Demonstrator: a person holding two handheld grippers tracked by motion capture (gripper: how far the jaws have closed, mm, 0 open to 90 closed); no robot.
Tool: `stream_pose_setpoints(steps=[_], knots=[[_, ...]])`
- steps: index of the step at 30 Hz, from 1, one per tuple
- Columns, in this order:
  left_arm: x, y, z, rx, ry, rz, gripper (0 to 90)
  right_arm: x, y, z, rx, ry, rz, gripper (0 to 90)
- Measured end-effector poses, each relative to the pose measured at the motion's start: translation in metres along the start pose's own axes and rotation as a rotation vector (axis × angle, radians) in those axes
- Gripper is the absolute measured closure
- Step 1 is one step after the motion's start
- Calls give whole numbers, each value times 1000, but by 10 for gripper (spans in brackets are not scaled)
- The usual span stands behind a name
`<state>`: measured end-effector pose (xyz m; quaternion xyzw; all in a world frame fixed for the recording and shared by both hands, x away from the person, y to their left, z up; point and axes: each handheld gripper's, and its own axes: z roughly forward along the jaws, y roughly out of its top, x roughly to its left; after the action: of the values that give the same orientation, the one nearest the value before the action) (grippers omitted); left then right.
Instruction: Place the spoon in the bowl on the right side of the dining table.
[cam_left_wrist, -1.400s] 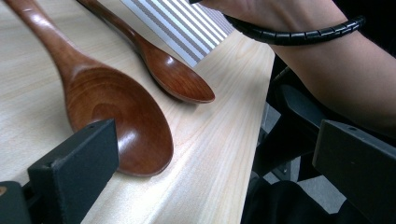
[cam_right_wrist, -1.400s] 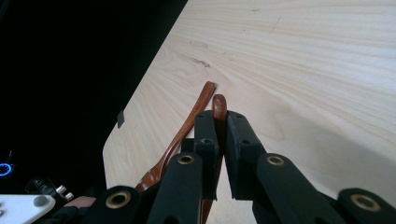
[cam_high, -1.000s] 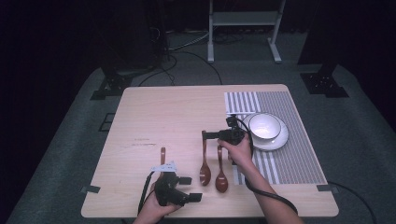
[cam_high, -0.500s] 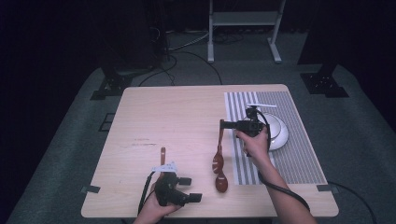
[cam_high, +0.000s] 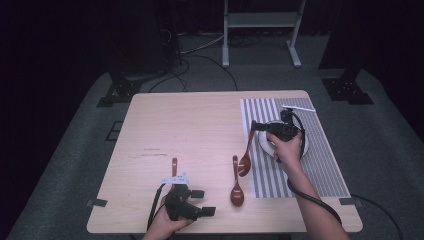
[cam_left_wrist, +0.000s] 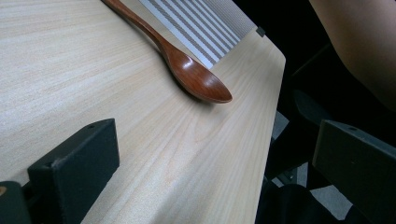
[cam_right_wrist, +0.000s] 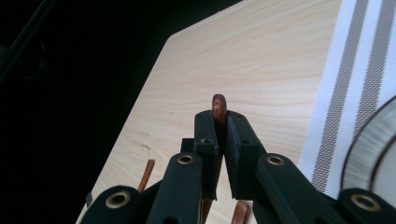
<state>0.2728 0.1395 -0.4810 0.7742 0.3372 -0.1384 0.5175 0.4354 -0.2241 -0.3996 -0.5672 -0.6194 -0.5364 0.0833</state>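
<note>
Nearest the person, the left gripper (cam_high: 200, 202) rests at the near edge of the wooden table (cam_high: 200, 125), its jaws spread wide apart with nothing between them. Just ahead of its jaws lies a dark reddish-brown wooden spoon (cam_high: 236, 190), glossy, its oval bowl toward the near edge and its slim handle running away across the tabletop; in the left gripper view this spoon (cam_left_wrist: 187, 70) lies flat on the pale wood, close beside the striped placemat (cam_left_wrist: 201, 28). Behind that gripper, on its far side, the end of another brown handle (cam_high: 174, 166) sticks out.

Farther off, the right gripper (cam_high: 256, 126) hovers above the table, its jaws pressed together on the tip of a second wooden spoon (cam_high: 246, 157). That spoon hangs down and toward the person from the jaws, its bowl low over the placemat's (cam_high: 325, 165) left edge. In the right gripper view the rounded brown handle tip (cam_right_wrist: 218, 105) pokes up between the closed pads. Under the right hand (cam_high: 286, 147) sits a white bowl (cam_high: 304, 145) on the mat.
</note>
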Motion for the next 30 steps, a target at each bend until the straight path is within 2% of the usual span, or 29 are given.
stream_pose_setpoints(steps=[30], knots=[[2, 0, -2, -7, 7, -6, 0, -34, 25, -53, -160, -91, 101, 834]])
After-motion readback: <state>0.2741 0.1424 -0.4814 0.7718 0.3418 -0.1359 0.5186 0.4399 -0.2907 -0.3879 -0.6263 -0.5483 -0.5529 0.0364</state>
